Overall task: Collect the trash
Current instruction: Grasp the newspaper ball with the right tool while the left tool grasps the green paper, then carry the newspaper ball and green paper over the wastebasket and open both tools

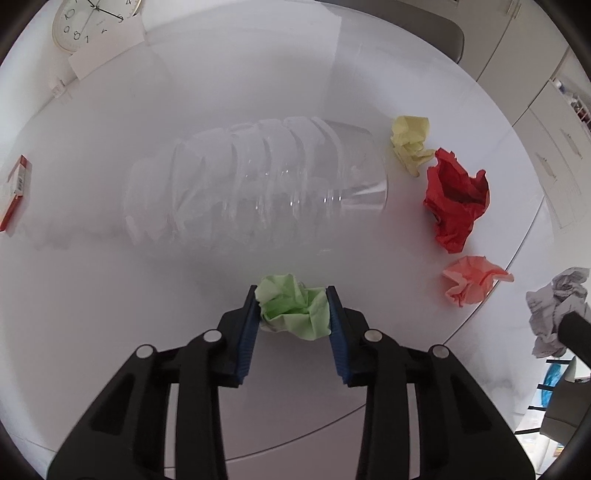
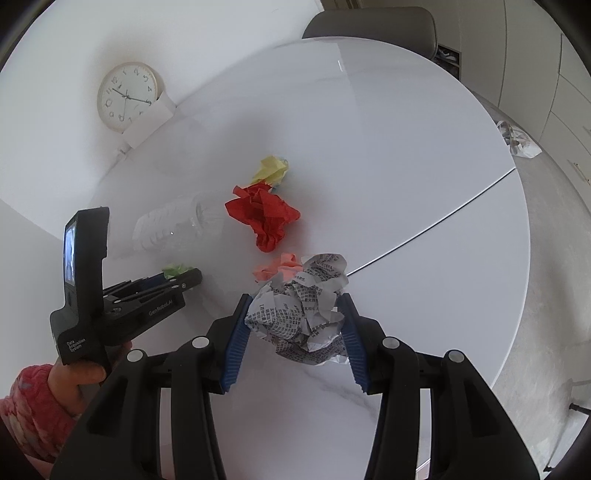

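Observation:
On the white round table (image 1: 92,314), my left gripper (image 1: 291,291) is shut on a crumpled green paper ball (image 1: 295,310), its blue pads touching both sides. In the right wrist view the same gripper (image 2: 184,275) points steeply down at the table, held by a hand (image 2: 74,380). My right gripper (image 2: 295,299) is shut on a crumpled newspaper ball (image 2: 303,310), held above the table's near right part. A clear plastic bottle (image 1: 258,188) lies on its side beyond the green ball. Red (image 1: 456,199), yellow (image 1: 412,144) and pink (image 1: 472,280) paper wads lie to its right.
A white clock (image 2: 127,96) leans against the wall at the table's far left, with a white card behind it. A red and white box (image 1: 16,192) lies at the left edge. A grey chair (image 2: 369,22) stands beyond the table. A plastic bag (image 2: 519,142) lies on the floor.

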Tool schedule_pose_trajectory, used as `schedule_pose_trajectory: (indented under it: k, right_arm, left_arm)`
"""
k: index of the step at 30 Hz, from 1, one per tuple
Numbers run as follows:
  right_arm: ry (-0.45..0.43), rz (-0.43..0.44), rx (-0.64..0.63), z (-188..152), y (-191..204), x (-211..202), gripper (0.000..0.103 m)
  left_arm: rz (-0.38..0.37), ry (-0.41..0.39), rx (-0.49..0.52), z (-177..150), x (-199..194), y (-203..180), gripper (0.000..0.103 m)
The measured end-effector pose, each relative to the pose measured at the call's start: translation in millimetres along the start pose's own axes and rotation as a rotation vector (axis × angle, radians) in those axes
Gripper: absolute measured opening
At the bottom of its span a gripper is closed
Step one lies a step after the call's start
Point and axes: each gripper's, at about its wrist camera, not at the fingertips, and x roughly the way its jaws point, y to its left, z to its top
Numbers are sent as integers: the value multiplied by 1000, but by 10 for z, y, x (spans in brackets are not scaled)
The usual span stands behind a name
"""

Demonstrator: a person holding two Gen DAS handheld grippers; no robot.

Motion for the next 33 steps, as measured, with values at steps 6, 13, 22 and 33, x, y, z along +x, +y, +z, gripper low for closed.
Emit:
schedule_pose_trajectory:
  k: [6,13,22,33]
  right_arm:
    - [-25,-8,3,-36,6,-121,48]
    - [-86,-19,8,-245,8,-488,48]
    - [-119,-134,107,-1053,-425,-1108,48]
    - [-20,-278,316,-2085,-1421,-1075,49]
  left_arm:
    - [-14,13,-7,-9,-140,-35,33]
    - [-59,-27,45,-159,-683,-321,33]
    - [-181,-37,244,-760,-1229,-1033,34]
    - [-274,12,488,-1532,-1428,-1883,34]
